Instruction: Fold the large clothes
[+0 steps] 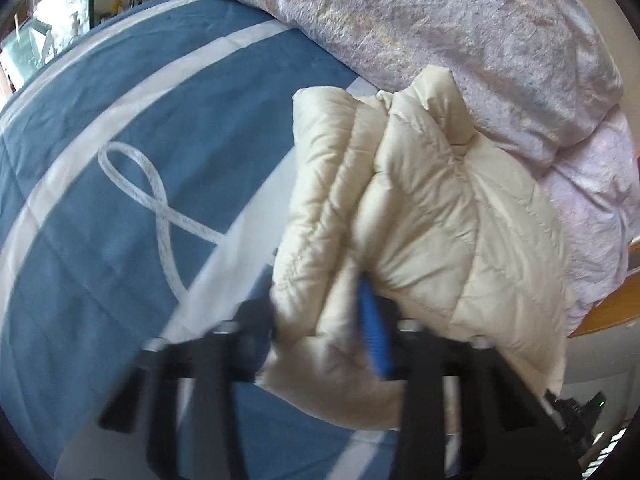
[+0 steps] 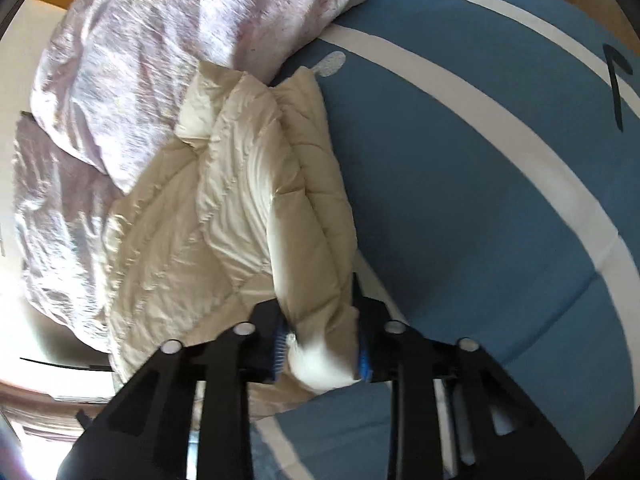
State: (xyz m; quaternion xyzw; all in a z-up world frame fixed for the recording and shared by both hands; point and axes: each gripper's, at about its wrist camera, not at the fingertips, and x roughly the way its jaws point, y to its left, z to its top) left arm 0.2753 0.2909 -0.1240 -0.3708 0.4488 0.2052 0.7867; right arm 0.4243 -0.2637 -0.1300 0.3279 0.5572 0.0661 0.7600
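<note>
Wide blue bedspread with white stripes (image 2: pixel 460 184) stretches bare and roomy beside the action. Crumpled lilac duvet (image 1: pixel 460 40) crowds the cream quilted puffer jacket (image 1: pixel 420 200), bunched on the bed against it. Left gripper (image 1: pixel 320 340) clamps one jacket edge; right gripper (image 2: pixel 322 352) pinches another fold between blue pads.
</note>
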